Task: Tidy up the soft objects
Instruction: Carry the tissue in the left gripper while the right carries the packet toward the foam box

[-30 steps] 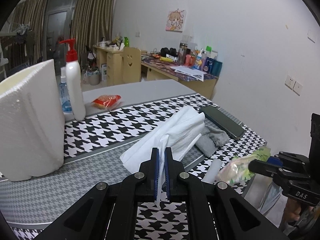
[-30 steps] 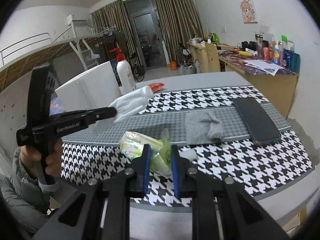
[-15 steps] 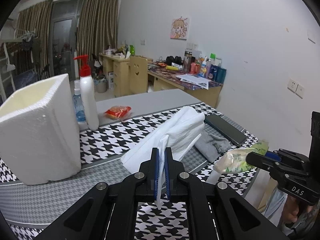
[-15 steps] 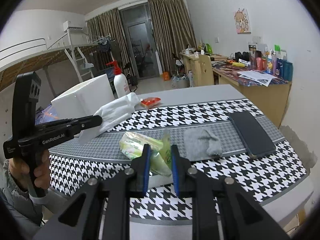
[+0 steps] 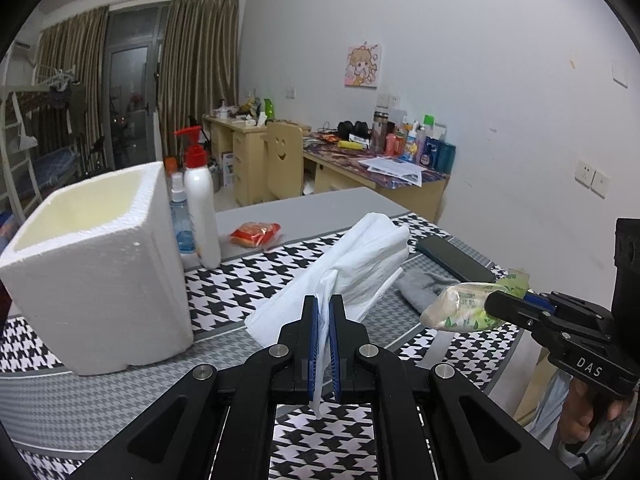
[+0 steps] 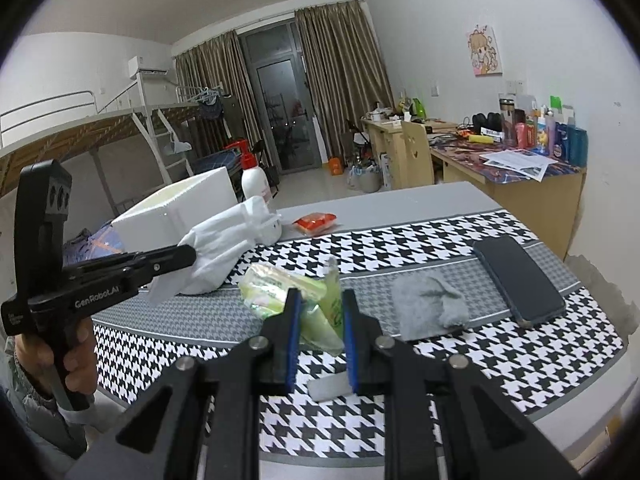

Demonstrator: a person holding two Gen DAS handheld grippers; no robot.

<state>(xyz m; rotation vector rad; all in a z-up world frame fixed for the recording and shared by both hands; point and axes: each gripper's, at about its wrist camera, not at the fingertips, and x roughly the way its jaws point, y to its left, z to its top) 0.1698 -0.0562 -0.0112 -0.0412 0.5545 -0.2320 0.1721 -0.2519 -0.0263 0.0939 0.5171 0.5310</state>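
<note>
- Left gripper [image 5: 324, 312] is clamped on a thin fold of the white plastic bag [image 5: 352, 264], which hangs clear of the table [image 5: 100, 396] just beside the open foam box [image 5: 92, 264].
- Right gripper [image 6: 320, 312] is clenched on the green tissue pack [image 6: 280, 288], also held off the table.
- Risk 1: the bag is pinched only by a narrow edge; it could slide out of the jaws if swung toward the box.
- Risk 2: the slack bag could snag the box rim or brush the pump bottle [image 5: 200, 204] behind it and tip it.
- Risk 3: the 2 grippers are near each other and could collide over the box.
- A grey cloth [image 6: 428, 308] lies on the table beside the phone [image 6: 520, 276].
- Readable writing: "GenRobot.AI" on the left gripper's side, "DAS" on the right one. Print on the tissue pack is too small to read.
</note>
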